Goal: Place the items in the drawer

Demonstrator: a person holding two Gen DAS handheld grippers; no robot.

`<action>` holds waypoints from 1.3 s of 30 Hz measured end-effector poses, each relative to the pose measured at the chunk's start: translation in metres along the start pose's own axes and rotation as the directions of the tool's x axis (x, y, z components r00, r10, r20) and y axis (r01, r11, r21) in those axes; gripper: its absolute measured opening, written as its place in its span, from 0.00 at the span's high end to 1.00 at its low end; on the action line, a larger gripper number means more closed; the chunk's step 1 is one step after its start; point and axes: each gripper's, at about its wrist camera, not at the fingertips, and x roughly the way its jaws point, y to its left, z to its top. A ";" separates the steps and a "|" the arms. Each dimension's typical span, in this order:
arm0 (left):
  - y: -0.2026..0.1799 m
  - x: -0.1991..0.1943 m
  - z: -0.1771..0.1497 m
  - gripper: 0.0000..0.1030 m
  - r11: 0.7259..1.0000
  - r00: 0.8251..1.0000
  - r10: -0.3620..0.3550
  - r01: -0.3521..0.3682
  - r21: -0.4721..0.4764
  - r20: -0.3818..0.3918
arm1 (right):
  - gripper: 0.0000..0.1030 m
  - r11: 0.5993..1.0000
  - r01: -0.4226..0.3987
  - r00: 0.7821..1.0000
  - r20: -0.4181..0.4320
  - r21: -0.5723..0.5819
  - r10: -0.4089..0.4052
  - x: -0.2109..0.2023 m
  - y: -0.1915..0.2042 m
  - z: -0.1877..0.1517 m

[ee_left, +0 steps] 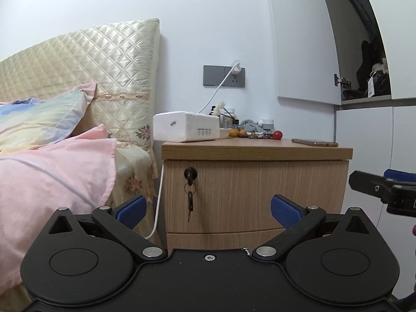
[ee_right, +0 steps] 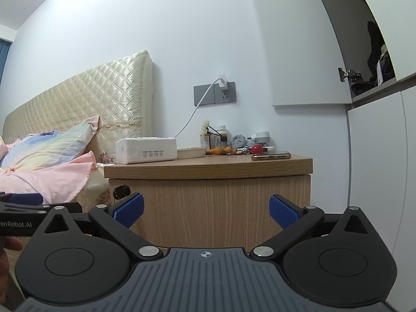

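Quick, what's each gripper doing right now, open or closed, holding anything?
Left gripper: open, holding nothing.
Right gripper: open, holding nothing.

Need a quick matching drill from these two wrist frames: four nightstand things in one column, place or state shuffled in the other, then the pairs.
Things:
1. tissue pack
2. phone
3. key
4. charger

Place or state:
A. plugged into the grey wall socket
B. in the lock of the closed top drawer, a second key dangling below
C. lying flat near the right edge of the nightstand top
D. at the left end of the nightstand top, next to the bed

Pairs: 1-D, 2-C, 3-B, 4-A

Both the left hand-held gripper and the right hand-held gripper are open and empty.
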 end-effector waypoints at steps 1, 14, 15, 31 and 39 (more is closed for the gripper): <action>-0.001 -0.002 -0.002 0.02 1.000 1.000 0.003 -0.003 0.002 -0.002 | 0.00 1.000 -0.001 1.000 -0.002 -0.002 0.001 -0.002 0.001 -0.001; -0.005 -0.011 -0.009 0.01 0.998 0.999 0.052 -0.052 0.033 0.008 | 0.00 0.999 0.001 1.000 0.018 -0.050 0.000 -0.020 0.013 -0.010; -0.005 -0.010 -0.009 0.01 0.998 0.999 0.053 -0.054 0.033 0.008 | 0.00 0.999 0.004 1.000 0.018 -0.045 -0.003 -0.019 0.012 -0.009; -0.007 -0.006 -0.012 0.01 0.997 0.997 0.072 -0.072 0.033 0.004 | 0.00 0.999 0.035 0.999 0.016 -0.039 -0.034 -0.020 0.008 -0.012; -0.006 -0.005 -0.012 0.01 0.997 0.998 0.066 -0.066 0.033 0.000 | 0.00 0.998 0.046 0.999 0.014 -0.039 -0.046 -0.021 0.007 -0.013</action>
